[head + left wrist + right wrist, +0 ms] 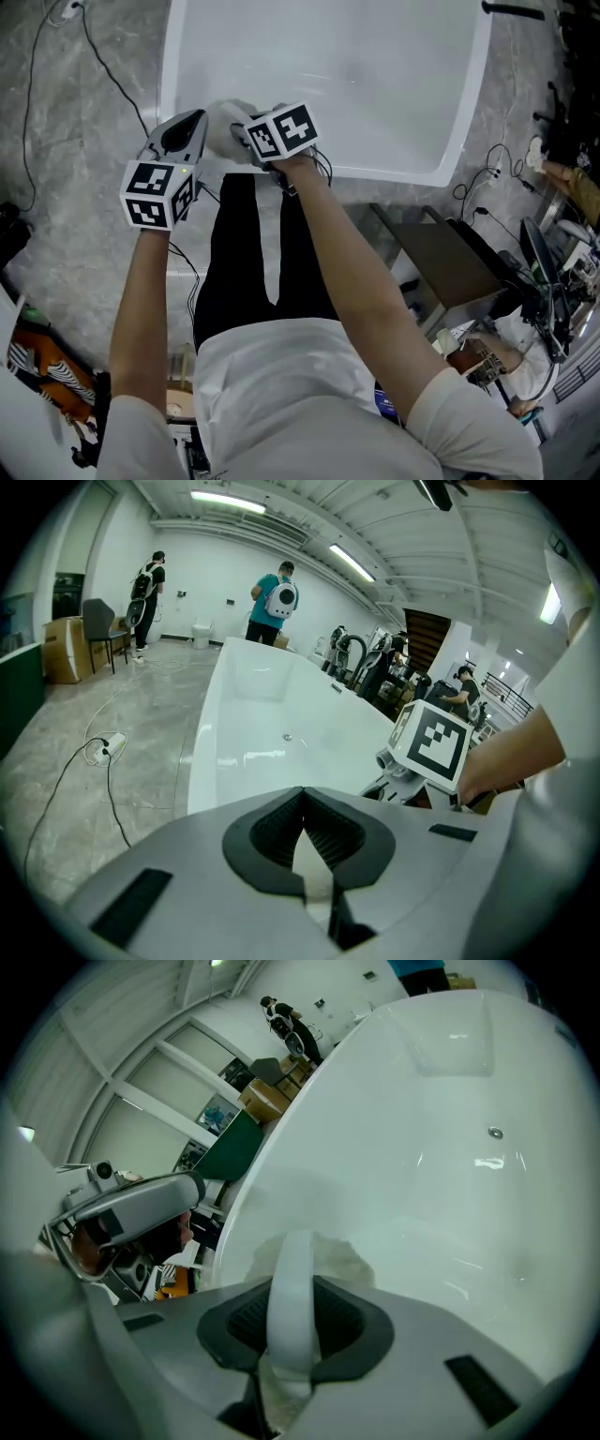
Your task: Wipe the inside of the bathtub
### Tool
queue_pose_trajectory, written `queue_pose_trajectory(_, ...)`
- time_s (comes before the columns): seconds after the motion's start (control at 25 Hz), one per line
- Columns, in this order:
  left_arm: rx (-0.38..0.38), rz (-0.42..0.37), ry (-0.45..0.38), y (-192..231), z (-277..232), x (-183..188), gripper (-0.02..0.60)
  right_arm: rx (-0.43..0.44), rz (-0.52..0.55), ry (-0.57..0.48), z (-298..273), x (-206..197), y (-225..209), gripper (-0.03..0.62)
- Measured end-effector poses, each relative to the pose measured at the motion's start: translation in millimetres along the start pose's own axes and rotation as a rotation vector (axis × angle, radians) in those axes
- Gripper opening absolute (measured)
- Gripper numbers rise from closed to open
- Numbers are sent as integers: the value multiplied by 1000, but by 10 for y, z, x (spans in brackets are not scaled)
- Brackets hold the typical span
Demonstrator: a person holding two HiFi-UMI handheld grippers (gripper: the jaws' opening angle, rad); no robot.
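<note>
Grey marbled floor (75,187) lies under us, and we stand at the near end of the long white glossy bathtub (394,172), black trousers (234,272) almost against its rim. Both tools are held out close together over that rim. Our left gripper (195,122) has its jaws drawn together, with a thin pale sliver pinched between the dark pads. We take that for an edge of the crumpled white cloth (225,114), though its own view shows too little to be sure. Just beside it, our right gripper (246,137) is clamped firmly on a rolled fold of the same cloth, the rest bunching out past the jaws against the tub's near wall. Beyond, the basin slopes away bare towards a small round metal fitting (495,1132) on the far side.

By our reckoning the wiping has hardly begun, as the cloth sits at the near end only. The left hold looks slight, so a hard drag over the slick surface could pull that edge free and leave the cloth trailing from one tool. With the grippers this near each other, a sweep could also knock them together, or scrape a bare jaw on the enamel where the cloth has ridden up
</note>
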State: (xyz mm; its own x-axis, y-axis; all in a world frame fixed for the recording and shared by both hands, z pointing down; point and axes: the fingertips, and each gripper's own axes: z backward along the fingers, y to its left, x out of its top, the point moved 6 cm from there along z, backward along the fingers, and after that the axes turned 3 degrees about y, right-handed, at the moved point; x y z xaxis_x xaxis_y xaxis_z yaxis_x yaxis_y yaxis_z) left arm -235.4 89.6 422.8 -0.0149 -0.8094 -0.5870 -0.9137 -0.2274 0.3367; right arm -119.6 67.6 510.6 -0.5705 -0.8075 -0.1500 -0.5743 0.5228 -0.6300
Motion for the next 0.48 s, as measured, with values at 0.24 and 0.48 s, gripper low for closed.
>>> queue_pose_trajectory(0.24,-5,-2,-7,120,32,28,5,18,-14,-8,-171,103,145,94)
queue_pose_trajectory(0.48,-38,-16,-24,58,-70,140,5,11,-56,-8,-310,157,47,94)
